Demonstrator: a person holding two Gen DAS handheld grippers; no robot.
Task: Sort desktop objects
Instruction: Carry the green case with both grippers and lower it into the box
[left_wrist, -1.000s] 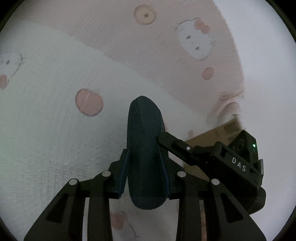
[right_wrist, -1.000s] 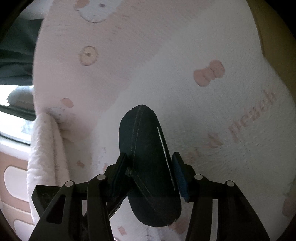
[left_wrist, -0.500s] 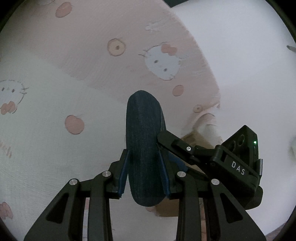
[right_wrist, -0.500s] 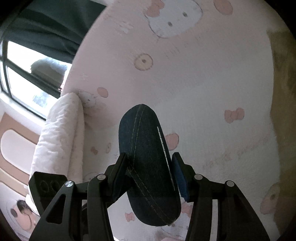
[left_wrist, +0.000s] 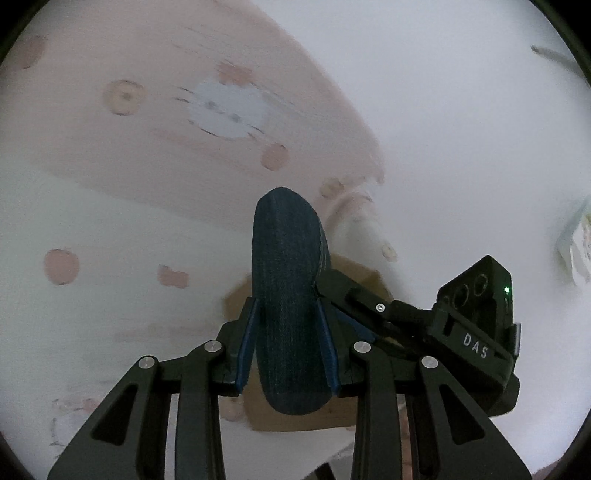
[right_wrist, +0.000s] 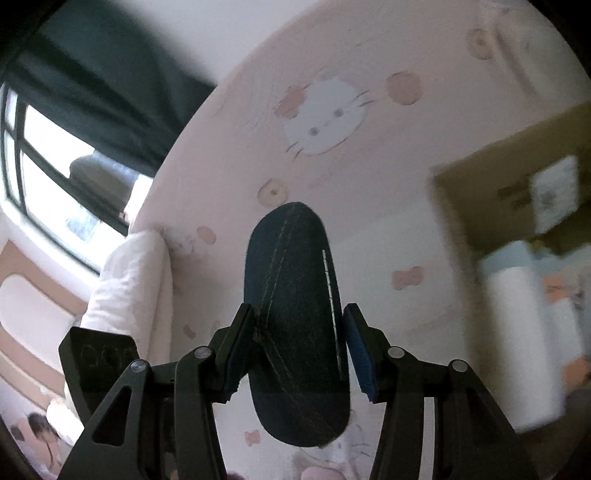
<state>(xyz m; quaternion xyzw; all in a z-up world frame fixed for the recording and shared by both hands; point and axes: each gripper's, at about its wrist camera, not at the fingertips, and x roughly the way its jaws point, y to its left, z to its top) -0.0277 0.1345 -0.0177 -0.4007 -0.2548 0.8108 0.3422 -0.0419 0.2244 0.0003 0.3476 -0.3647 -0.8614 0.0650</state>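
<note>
Left wrist view: left gripper (left_wrist: 287, 345) pinches one end of a dark denim pouch (left_wrist: 288, 295), blue pads tight on both sides. Right gripper (right_wrist: 299, 354) clamps the pouch's other end (right_wrist: 295, 314), so it likely hangs between both tools, held clear of the pink cat-print blanket (right_wrist: 369, 155) for carrying. Cardboard box (right_wrist: 509, 177) sits far right, blurred; probably the sorting target, can't confirm. White rolled towel (right_wrist: 129, 288) lies left.
</note>
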